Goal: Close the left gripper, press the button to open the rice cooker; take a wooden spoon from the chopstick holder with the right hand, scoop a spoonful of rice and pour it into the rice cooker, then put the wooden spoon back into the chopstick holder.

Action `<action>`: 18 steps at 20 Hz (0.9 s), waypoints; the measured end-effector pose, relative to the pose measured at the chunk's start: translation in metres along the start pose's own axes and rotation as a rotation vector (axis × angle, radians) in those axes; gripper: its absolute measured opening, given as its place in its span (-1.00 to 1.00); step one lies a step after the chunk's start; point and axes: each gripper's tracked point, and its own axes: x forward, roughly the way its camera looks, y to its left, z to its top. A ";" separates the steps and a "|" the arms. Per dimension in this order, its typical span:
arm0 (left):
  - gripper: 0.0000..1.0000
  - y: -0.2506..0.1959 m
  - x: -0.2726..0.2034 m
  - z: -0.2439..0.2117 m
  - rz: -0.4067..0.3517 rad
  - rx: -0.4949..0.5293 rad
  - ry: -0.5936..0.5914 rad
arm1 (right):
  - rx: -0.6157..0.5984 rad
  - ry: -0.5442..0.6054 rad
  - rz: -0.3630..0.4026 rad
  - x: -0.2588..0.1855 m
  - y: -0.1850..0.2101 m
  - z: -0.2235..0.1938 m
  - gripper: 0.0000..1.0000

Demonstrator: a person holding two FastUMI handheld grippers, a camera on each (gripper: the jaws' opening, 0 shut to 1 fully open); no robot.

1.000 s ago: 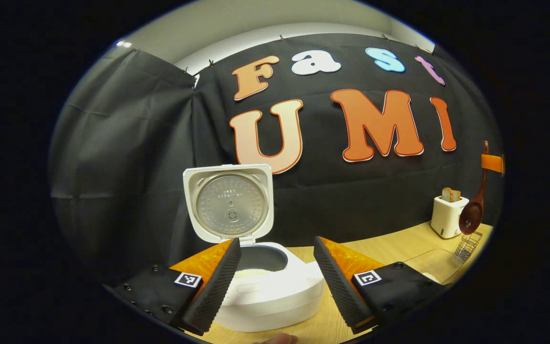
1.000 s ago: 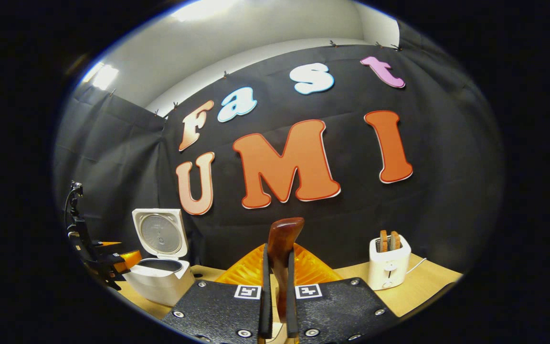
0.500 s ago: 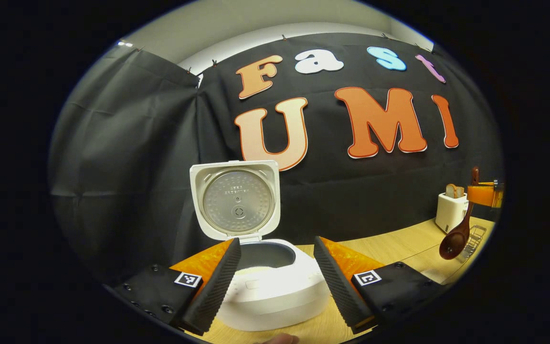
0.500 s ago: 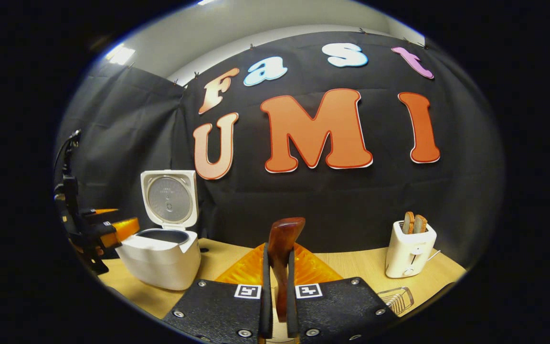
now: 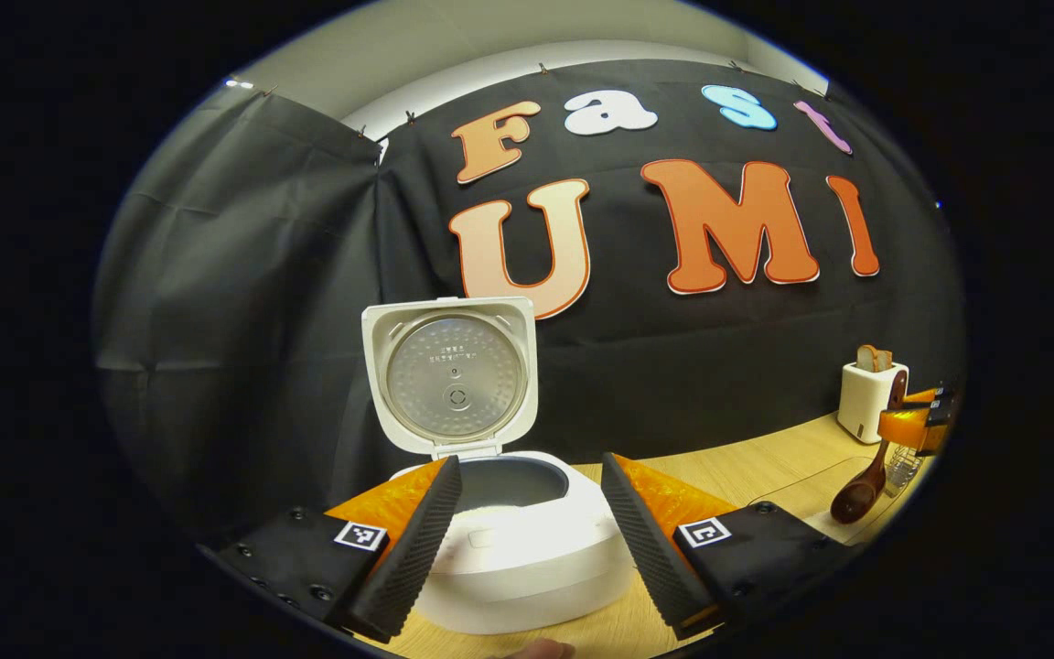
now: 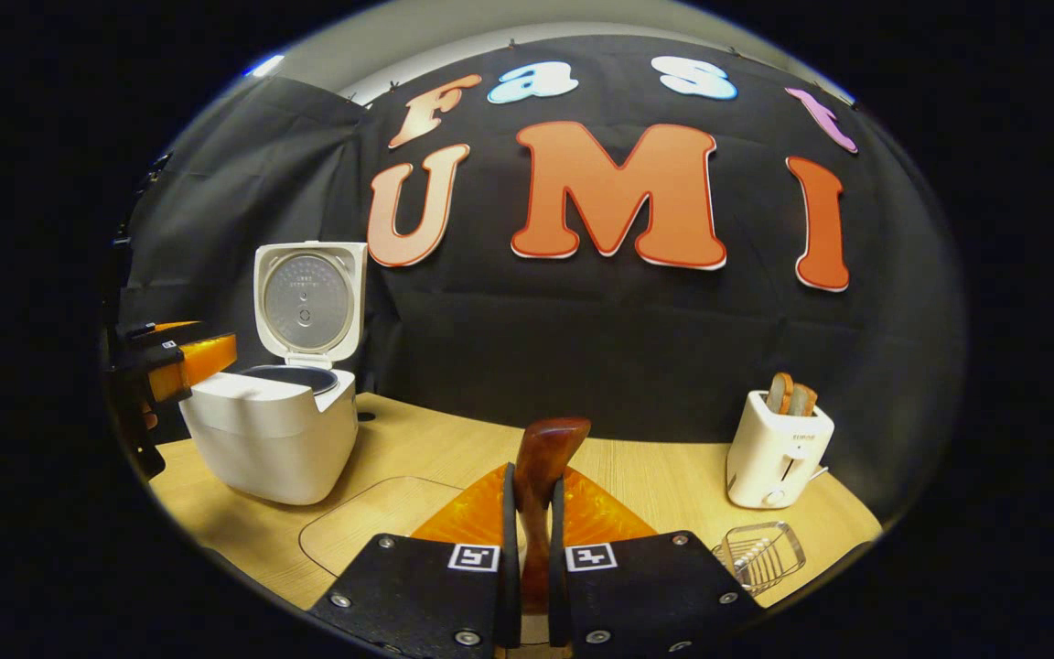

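Fingers of the right gripper (image 6: 527, 513) pinch the wooden spoon (image 6: 541, 476) handle at bottom centre, with the toaster (image 6: 776, 448) and wire chopstick holder (image 6: 758, 554) lower right, while the left gripper (image 5: 532, 531), jaws apart, frames the white, open-lidded rice cooker (image 5: 509, 540).

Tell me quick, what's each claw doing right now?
Left gripper: open, holding nothing.
Right gripper: closed on the wooden spoon.
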 end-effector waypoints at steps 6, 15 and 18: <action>1.00 0.004 0.002 -0.008 0.008 -0.016 0.014 | 0.013 0.008 0.031 -0.009 0.019 -0.013 -0.76; 0.99 0.002 0.006 -0.018 0.005 -0.032 0.037 | 0.312 0.101 0.118 -0.017 0.040 -0.020 -0.75; 0.99 0.005 0.003 -0.020 0.011 -0.039 0.038 | 0.441 0.127 0.093 -0.011 0.036 -0.022 -0.76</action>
